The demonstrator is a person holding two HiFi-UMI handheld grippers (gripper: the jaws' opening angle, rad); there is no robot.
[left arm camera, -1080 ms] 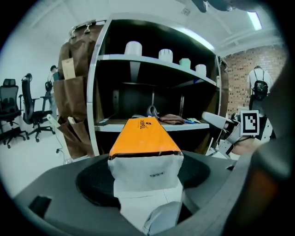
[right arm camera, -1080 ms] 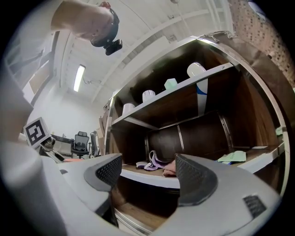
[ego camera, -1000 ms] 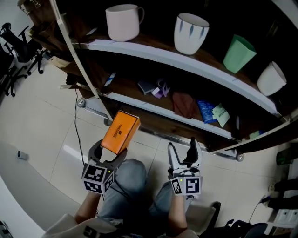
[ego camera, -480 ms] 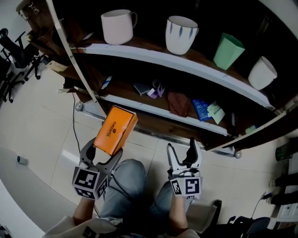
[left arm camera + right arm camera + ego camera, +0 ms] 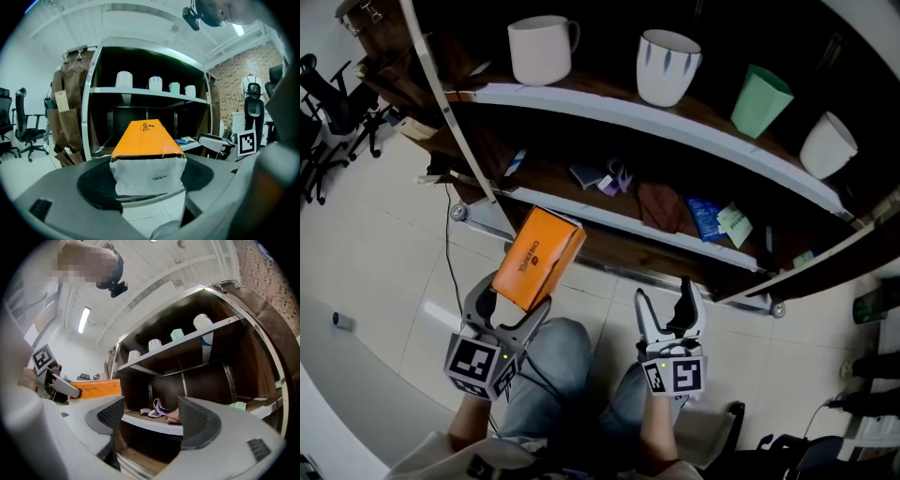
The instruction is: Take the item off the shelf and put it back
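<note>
Orange box (image 5: 538,258) is clamped at its near end by left gripper (image 5: 510,307), out in front of lower shelf (image 5: 551,180) (not over it). Should be levelled, then slid in. Right gripper (image 5: 664,300) is held open, empty.

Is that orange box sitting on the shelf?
No, the left gripper holds the orange box out in front of the shelf.

Left gripper (image 5: 148,182) has its jaws clamped on an orange box (image 5: 146,138). Box points toward the shelf (image 5: 140,92), cups (image 5: 123,78) lined up top.
</note>
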